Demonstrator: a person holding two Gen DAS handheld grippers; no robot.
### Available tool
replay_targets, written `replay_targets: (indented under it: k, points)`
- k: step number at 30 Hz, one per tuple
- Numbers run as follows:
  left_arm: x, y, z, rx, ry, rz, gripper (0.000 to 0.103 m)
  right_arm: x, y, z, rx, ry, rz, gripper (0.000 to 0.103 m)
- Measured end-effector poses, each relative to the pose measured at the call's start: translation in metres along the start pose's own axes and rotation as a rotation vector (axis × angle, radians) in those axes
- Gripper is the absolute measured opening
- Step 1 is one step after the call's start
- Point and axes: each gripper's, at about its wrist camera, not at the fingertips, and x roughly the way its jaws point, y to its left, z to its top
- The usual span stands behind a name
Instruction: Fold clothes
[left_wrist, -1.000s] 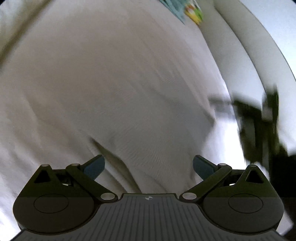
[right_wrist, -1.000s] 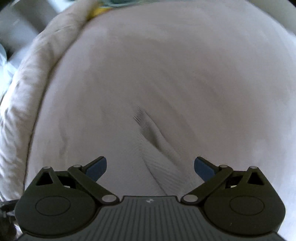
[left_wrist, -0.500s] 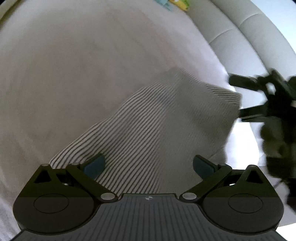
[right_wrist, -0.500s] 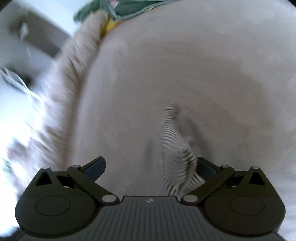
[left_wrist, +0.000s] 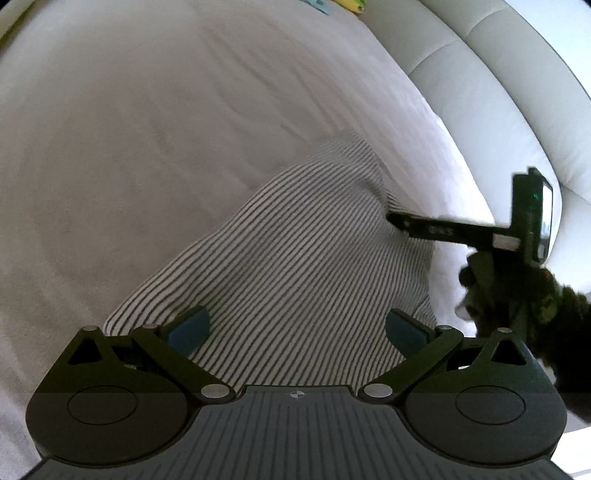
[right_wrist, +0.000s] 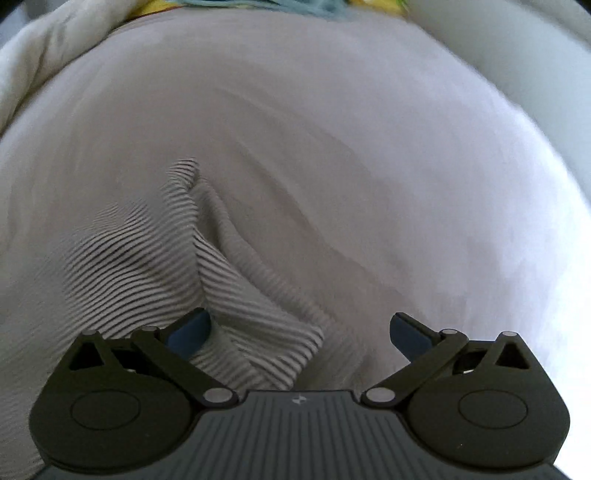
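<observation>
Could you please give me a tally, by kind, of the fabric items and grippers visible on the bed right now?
Striped garment: 1
White bed sheet: 1
Rumpled cream blanket at the bed's edge: 1
Blue-green and yellow fabric at the far end, too blurred to separate: 1 cluster
Grippers, left gripper and right gripper: 2
Total: 6

A white-sheeted bed (left_wrist: 184, 147) carries everything. A striped garment (left_wrist: 295, 266) lies rumpled on the sheet. Colourful fabric (right_wrist: 295, 5) sits at the far edge.
</observation>
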Motion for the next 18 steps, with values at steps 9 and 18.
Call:
replay_targets:
  k: [9,18]
  points:
    - [-0.001,-0.025,0.007,0.007,-0.073,-0.004,0.103,-0.016,0.022,0.015,-0.113,-0.075,-0.016,0.103]
    - [0.011,-0.011,-0.01,-0.033,-0.028,0.034,0.103,0.019,0.065,0.041,-0.222,-0.083,0.009,0.103]
